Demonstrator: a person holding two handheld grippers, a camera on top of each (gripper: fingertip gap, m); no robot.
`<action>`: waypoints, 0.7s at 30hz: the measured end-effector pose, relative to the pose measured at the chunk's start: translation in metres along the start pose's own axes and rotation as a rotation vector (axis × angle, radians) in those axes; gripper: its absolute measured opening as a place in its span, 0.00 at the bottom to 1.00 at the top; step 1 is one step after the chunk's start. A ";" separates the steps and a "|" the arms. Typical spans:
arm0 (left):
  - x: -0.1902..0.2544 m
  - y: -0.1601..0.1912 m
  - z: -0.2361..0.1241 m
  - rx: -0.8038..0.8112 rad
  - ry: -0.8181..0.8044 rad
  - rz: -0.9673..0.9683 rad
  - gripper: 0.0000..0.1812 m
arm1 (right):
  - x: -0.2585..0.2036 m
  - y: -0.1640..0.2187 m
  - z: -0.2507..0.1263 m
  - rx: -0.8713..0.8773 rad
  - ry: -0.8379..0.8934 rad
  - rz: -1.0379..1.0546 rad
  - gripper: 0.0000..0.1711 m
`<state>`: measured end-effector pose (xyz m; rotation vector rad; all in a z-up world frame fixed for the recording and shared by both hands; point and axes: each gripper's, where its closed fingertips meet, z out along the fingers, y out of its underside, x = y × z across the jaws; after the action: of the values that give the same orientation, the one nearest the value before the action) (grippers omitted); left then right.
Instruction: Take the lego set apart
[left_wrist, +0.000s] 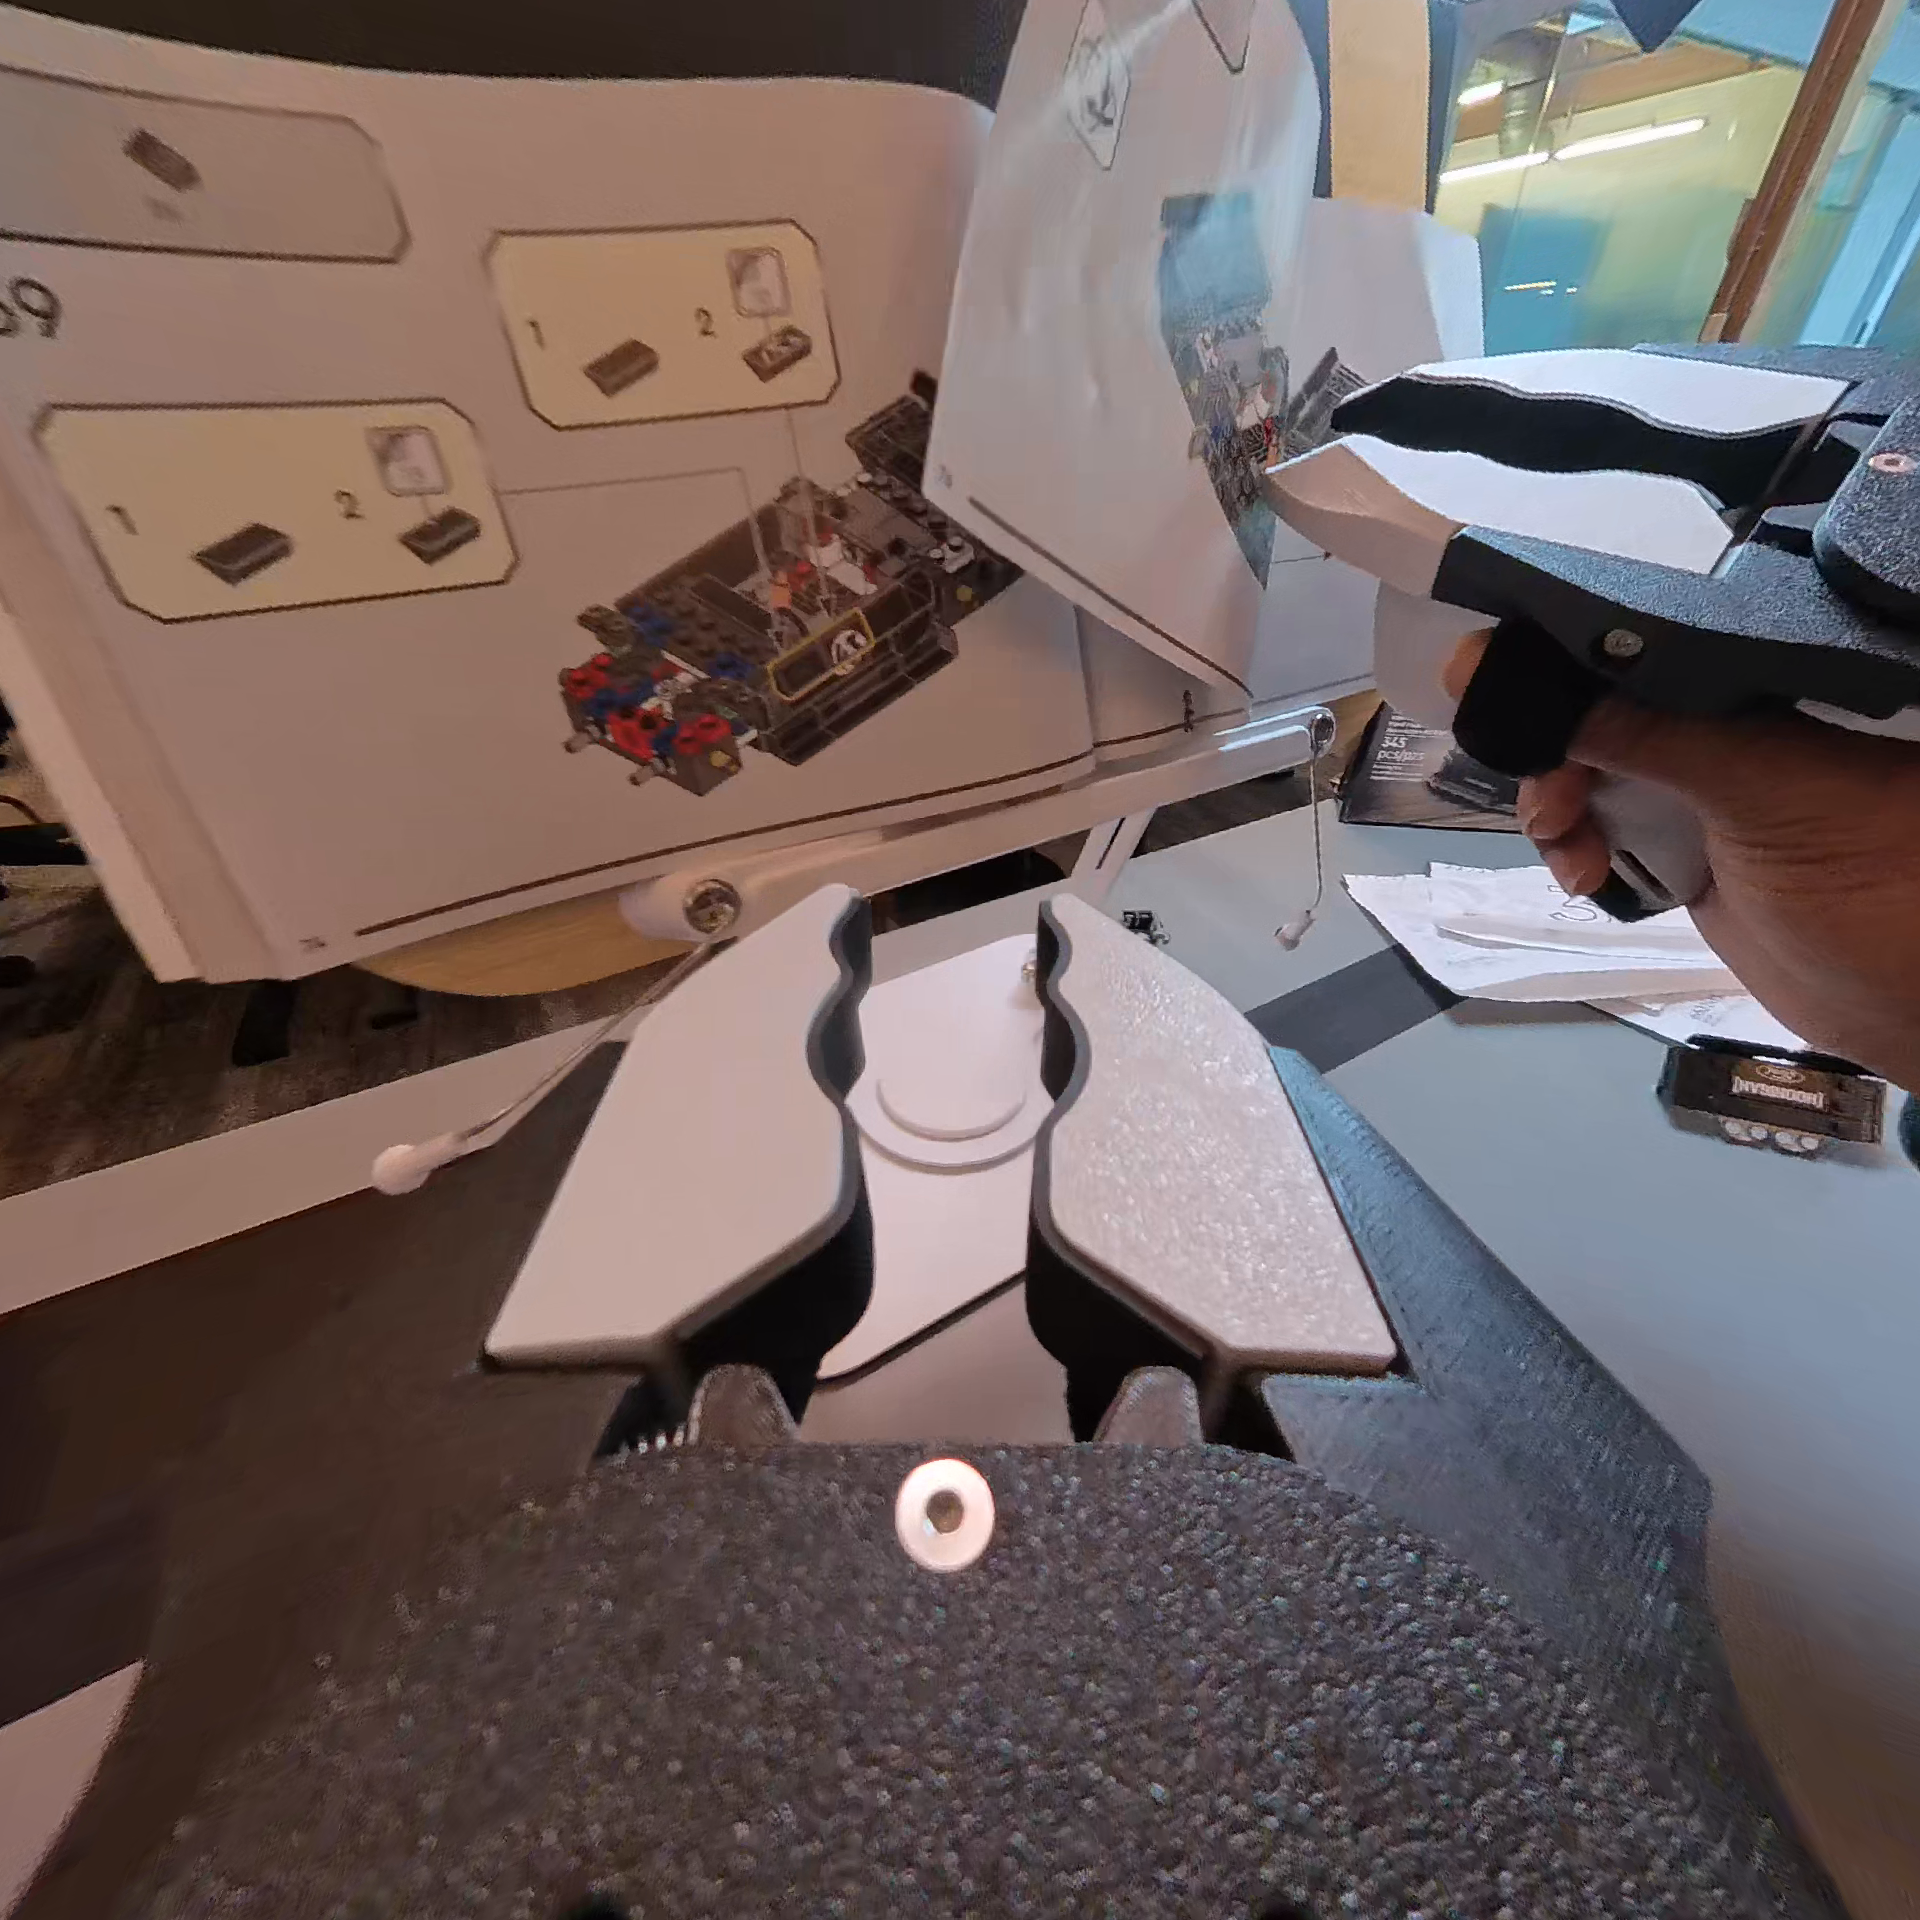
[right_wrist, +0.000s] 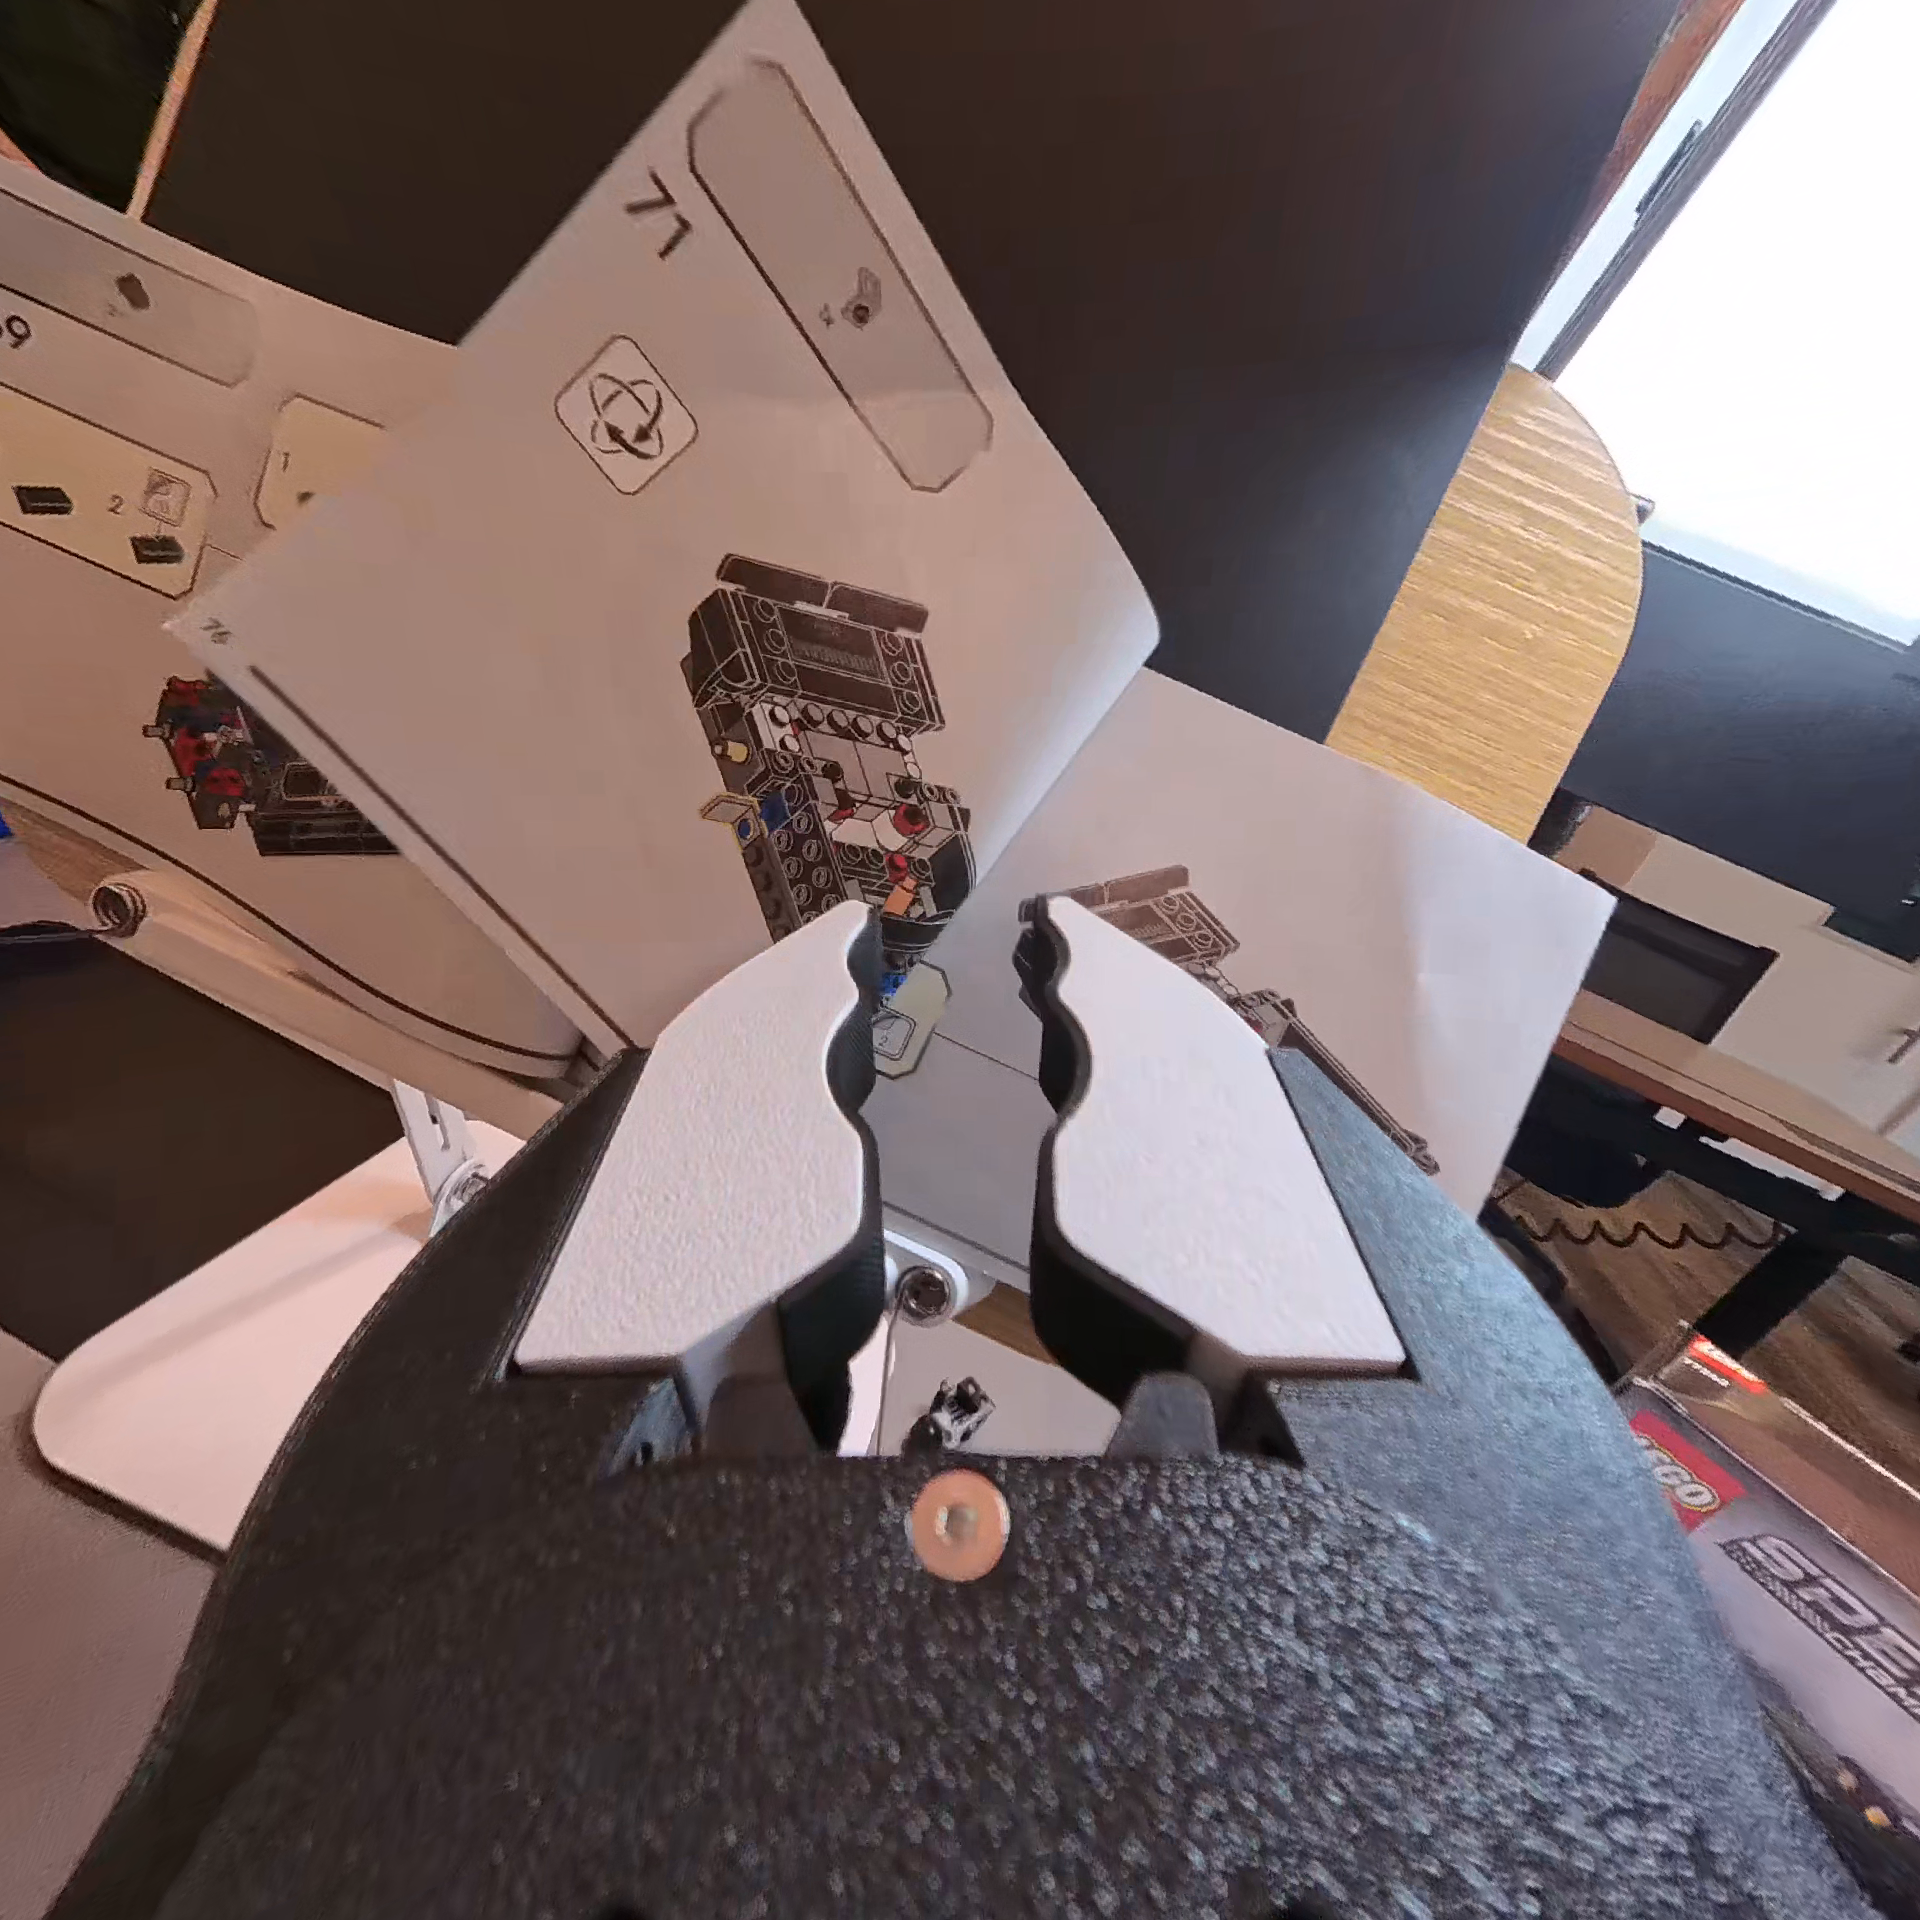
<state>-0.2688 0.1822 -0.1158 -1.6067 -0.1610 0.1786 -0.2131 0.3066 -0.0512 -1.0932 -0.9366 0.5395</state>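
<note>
An instruction booklet (left_wrist: 416, 582) stands open on a white stand (left_wrist: 940, 1226) in front of me. One page (right_wrist: 665, 582) is lifted and curls free in the air. My right gripper (right_wrist: 951, 920) is open, with the lower edge of that page just ahead of its left fingertip. In the left wrist view the right gripper (left_wrist: 1314, 452) is held by a hand at the right, beside the lifted page (left_wrist: 1081, 395). My left gripper (left_wrist: 951, 914) is open and empty over the stand's base. A black Lego part (left_wrist: 1777, 1107) lies on the grey table at the right.
A tiny black Lego piece (left_wrist: 1141, 923) lies behind the stand, and shows in the right wrist view (right_wrist: 961, 1418). Loose white papers (left_wrist: 1538, 935) and the set's box (right_wrist: 1787, 1558) lie to the right. The stand's thin page-holder arms (left_wrist: 416, 1169) hang loose.
</note>
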 end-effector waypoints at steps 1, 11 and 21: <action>0.002 0.001 0.003 -0.007 0.010 -0.004 0.18 | 0.000 0.001 0.000 -0.003 -0.003 0.003 0.16; 0.031 -0.011 0.028 0.019 0.121 -0.044 0.26 | 0.010 0.012 0.000 -0.033 -0.006 0.025 0.14; 0.107 -0.038 0.073 0.046 0.296 0.003 0.26 | 0.062 0.011 -0.033 -0.008 0.064 0.141 0.13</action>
<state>-0.1795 0.2780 -0.0828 -1.5683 0.0740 -0.0539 -0.1524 0.3421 -0.0432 -1.1827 -0.8110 0.6128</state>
